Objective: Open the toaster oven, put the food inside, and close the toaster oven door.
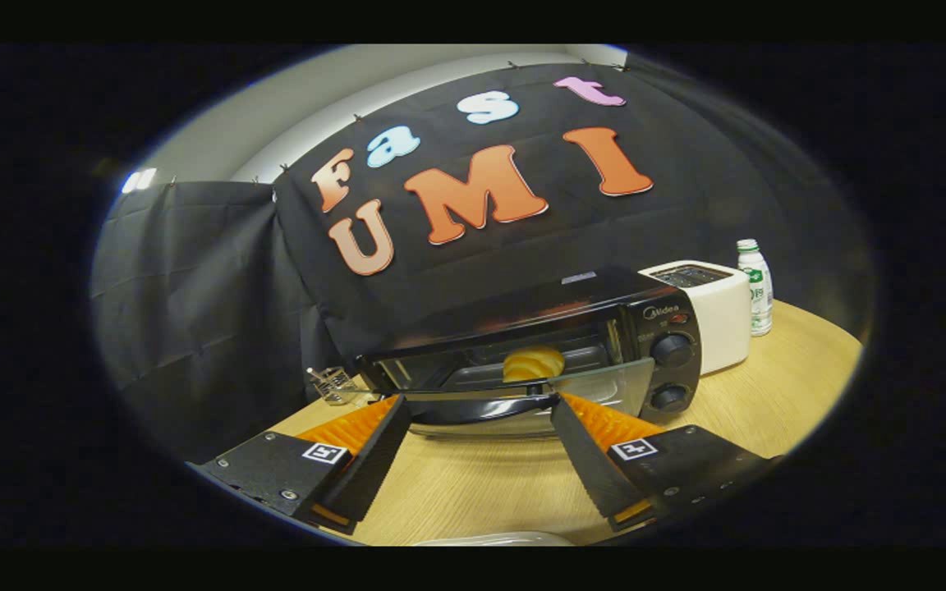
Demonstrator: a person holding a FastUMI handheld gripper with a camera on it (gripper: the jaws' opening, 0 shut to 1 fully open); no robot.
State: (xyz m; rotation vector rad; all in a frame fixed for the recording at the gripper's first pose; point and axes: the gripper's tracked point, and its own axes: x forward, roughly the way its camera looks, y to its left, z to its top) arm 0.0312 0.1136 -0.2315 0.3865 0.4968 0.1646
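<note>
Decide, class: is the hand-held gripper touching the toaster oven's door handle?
Cannot tell. In the gripper view the hand-held gripper is open, its fingertips level with the ends of the door handle on the half-open door; no gap or contact shows plainly.

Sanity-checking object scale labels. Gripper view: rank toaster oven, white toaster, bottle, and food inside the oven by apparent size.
1. toaster oven
2. white toaster
3. bottle
4. food, partly behind the door

The gripper is open, fingertips at the door handle.

Dim booth, fisheye bending at edges, soft glare on toaster oven point(539, 353) glass, mild blur
</note>
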